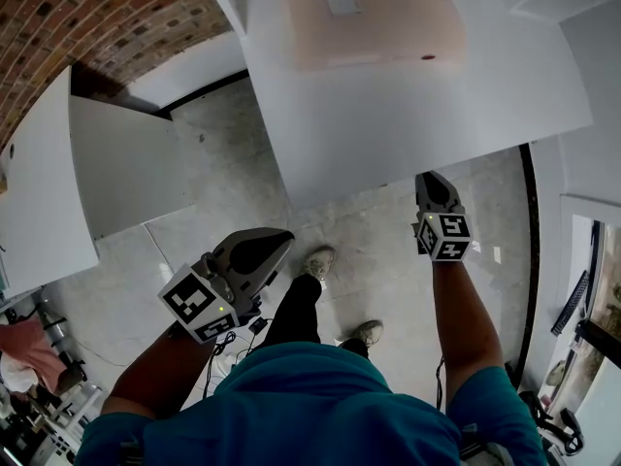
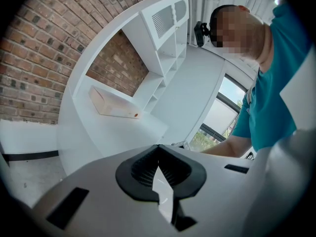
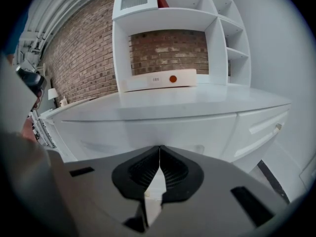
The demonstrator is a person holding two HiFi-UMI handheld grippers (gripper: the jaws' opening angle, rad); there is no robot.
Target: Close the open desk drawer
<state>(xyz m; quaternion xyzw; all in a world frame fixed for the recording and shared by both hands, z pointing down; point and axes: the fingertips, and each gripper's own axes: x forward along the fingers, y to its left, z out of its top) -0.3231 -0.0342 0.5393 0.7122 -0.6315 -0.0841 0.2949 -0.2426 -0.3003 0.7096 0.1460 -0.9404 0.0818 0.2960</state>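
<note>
Jaws of left gripper (image 2: 159,149) and right gripper (image 3: 159,149): clenched, tips meeting, 0 load. White flat-front desk drawer (image 3: 259,132) w/ bar handle sits under white desktop (image 3: 197,101), fwd-right of right gripper, well apart. Est. light, stiff, free-sliding; press front panel beside handle.

In my left gripper (image 2: 159,152) feed, low in the frame, the jaws stand together with their tips touching and nothing between them. Beyond them a white desk (image 2: 98,137) fills the centre, with a pale flat box (image 2: 112,104) bearing a small red dot lying on its top. A brick wall (image 2: 39,48) takes the upper left, and a white shelf unit (image 2: 165,28) stands at top centre. A person in a teal shirt (image 2: 276,83) leans in from the right, in front of a window (image 2: 217,117).
</note>
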